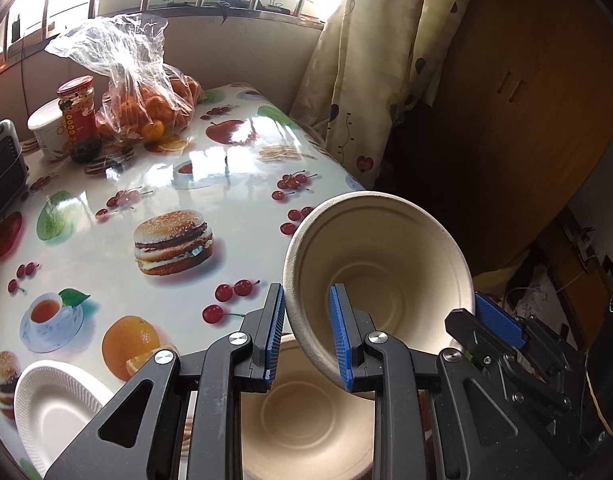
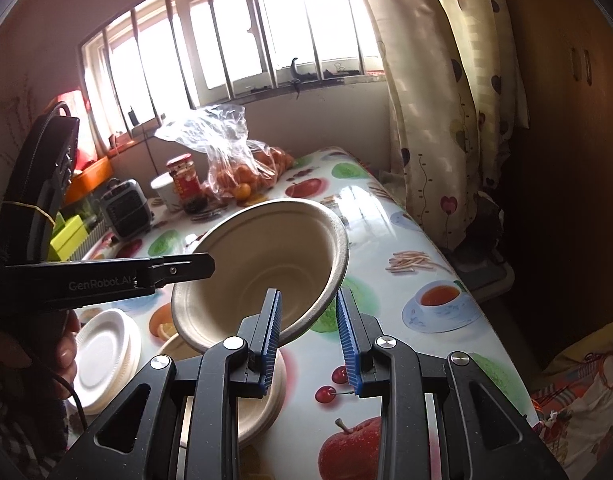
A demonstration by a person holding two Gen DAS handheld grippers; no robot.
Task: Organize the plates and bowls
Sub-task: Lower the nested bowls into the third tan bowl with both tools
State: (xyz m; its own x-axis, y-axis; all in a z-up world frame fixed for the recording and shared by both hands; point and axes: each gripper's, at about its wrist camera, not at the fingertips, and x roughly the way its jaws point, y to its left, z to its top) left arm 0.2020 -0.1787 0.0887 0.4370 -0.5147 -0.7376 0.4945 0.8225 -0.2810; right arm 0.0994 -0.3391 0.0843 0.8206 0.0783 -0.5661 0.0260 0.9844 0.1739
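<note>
Left wrist view: the left gripper (image 1: 306,334) pinches the near rim of a beige bowl (image 1: 380,264), one blue pad outside the wall and one inside. The bowl is lifted and tipped on its side, its mouth facing the camera and its base pointing away past the table (image 1: 210,168) edge. A second bowl (image 1: 306,420) sits upright on the table just below it, and a white plate (image 1: 52,404) lies to the left. The right gripper (image 1: 498,320) shows at the right, just beside the raised bowl.

Right wrist view: the right gripper (image 2: 310,340) has its fingers parted around the bowl's (image 2: 262,264) lower rim, one pad inside and one outside, not clamped. The left gripper (image 2: 178,268) reaches the bowl's left rim. The bowl tilts, mouth toward the camera and up-left, above stacked bowls (image 2: 262,400) beside stacked plates (image 2: 102,360).
</note>
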